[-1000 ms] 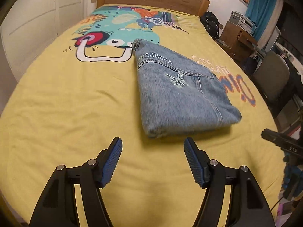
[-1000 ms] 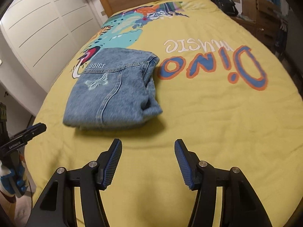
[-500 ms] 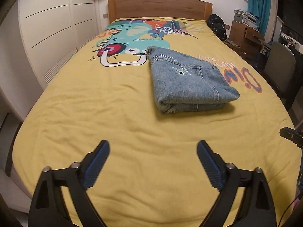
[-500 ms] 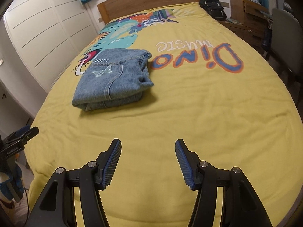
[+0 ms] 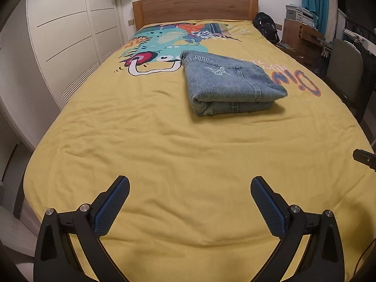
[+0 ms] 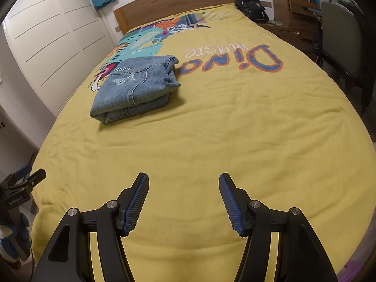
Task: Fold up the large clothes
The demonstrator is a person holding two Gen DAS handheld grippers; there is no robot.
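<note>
A pair of blue jeans (image 5: 230, 87) lies folded into a thick packet on the yellow bedspread (image 5: 164, 155), a butterfly stitched on its top. In the right wrist view the jeans (image 6: 136, 89) sit far left of centre on the bedspread (image 6: 246, 129). My left gripper (image 5: 189, 185) hovers over the foot of the bed, well short of the jeans. Its jaws are opening wide, with nothing between them. My right gripper (image 6: 183, 181) is open and empty too, also well back from the jeans. A tip of it (image 5: 364, 158) shows at the left view's right edge.
White wardrobe doors (image 5: 65, 37) run along the left of the bed, and a wooden headboard (image 5: 195, 9) stands at the far end. A black backpack (image 6: 251, 7), a wooden cabinet (image 6: 293, 11) and a chair (image 6: 340, 35) stand to the right. A blue-gloved hand (image 6: 13, 235) holds the left gripper.
Both grippers have drawn back from the jeans toward the foot of the bed. The left jaws have spread much wider. The folded jeans have stayed in place.
</note>
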